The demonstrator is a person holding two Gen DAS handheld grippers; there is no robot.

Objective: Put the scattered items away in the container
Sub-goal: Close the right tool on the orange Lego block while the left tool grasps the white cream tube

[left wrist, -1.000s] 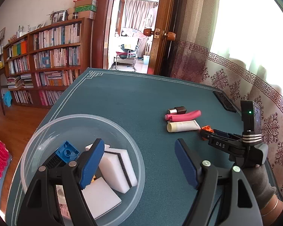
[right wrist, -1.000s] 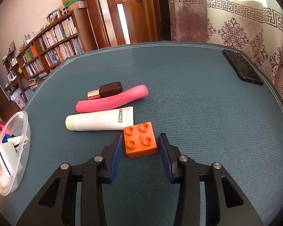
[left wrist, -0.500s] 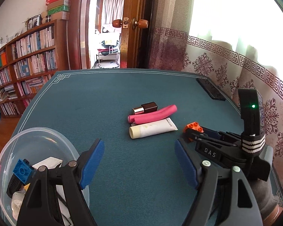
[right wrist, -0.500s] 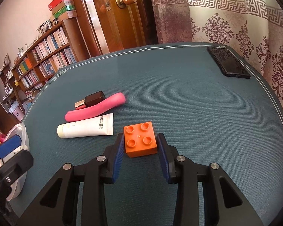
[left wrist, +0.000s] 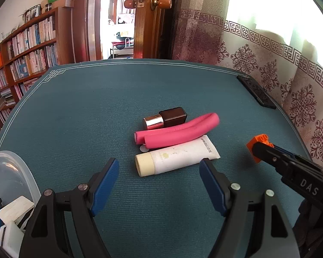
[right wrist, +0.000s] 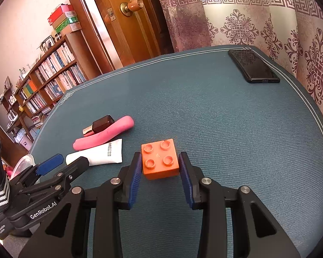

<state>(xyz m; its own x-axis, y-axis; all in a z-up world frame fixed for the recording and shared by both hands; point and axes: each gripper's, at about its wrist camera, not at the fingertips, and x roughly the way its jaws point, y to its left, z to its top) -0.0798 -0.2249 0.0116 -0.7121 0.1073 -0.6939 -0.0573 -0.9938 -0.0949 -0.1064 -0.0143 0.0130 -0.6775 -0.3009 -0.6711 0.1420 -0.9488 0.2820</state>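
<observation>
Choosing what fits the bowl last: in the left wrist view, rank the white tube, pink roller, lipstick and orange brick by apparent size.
1. pink roller and white tube: too alike to rank
2. lipstick
3. orange brick: partly hidden by the right gripper, so unsure

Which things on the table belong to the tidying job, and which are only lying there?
Job:
- orange plastic brick, held by right gripper
- white squeeze tube
- pink foam roller
- dark lipstick case
- clear plastic bowl

Lying about:
- black phone
</observation>
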